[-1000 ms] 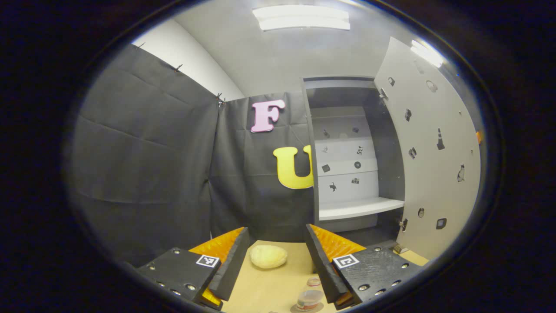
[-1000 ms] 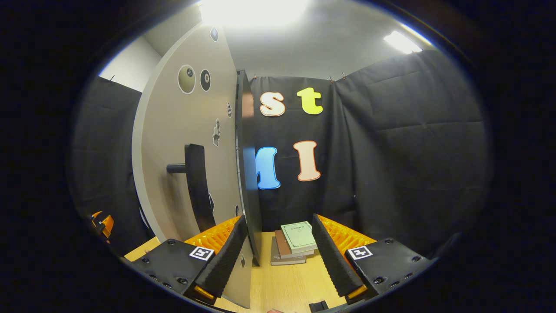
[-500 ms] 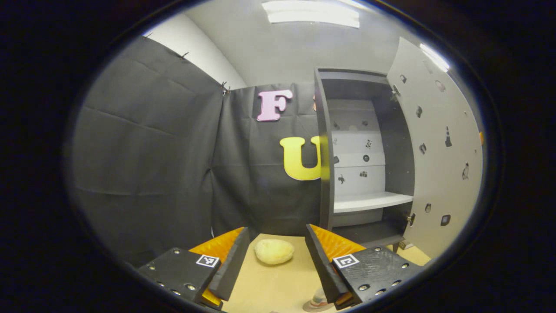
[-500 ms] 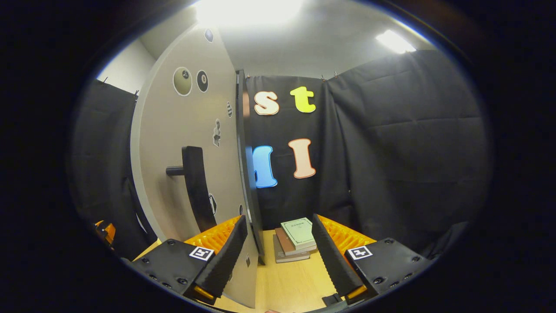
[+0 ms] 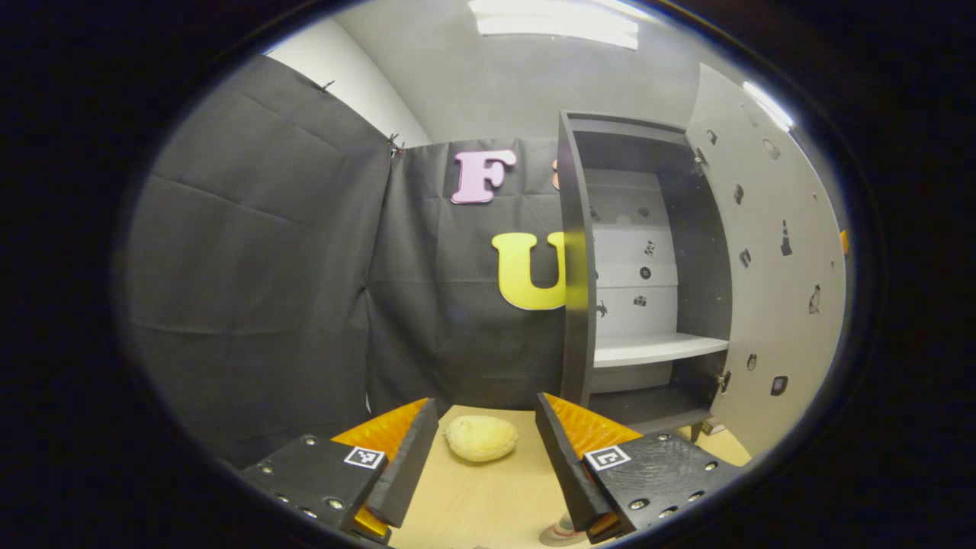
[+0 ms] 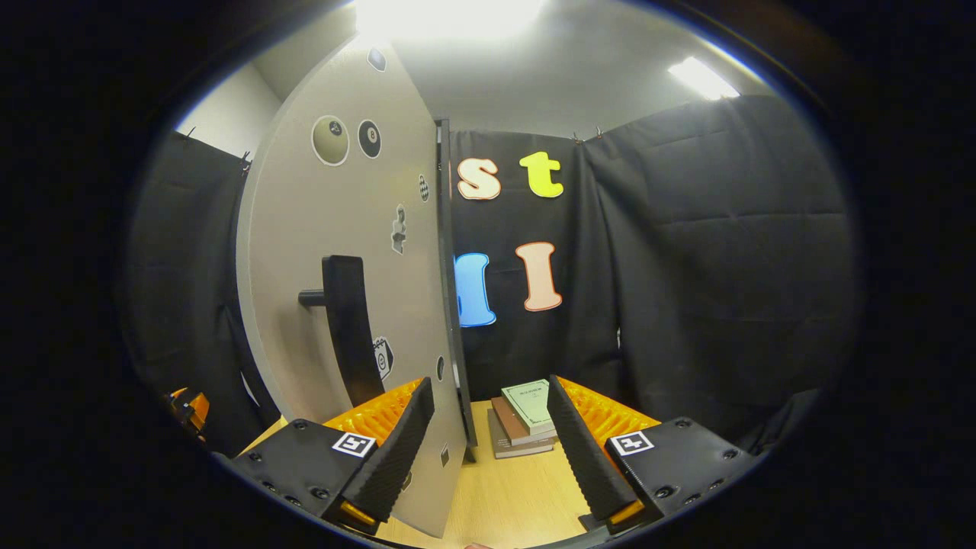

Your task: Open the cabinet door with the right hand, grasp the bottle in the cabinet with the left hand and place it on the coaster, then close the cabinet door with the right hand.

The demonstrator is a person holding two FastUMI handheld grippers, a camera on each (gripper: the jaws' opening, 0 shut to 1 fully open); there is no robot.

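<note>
Left hand-held gripper (image 5: 479, 450) is sitting low in the frame with fingers apart and nothing between them, the bottle (image 5: 563, 528) peeking out at the bottom edge right of centre, apparently on the coaster, while the empty cabinet (image 5: 648, 274) is standing open at right. Right hand-held gripper (image 6: 488, 446), likewise spread and empty, is straddling the cabinet door (image 6: 343, 305) edge; pushing from there risks slipping off or jamming it. Since the earlier frames the door is swinging closed and the left view is drifting off the bottle.

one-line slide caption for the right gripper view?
Open right gripper straddles the edge of the open grey cabinet door, stacked books beyond.
</note>
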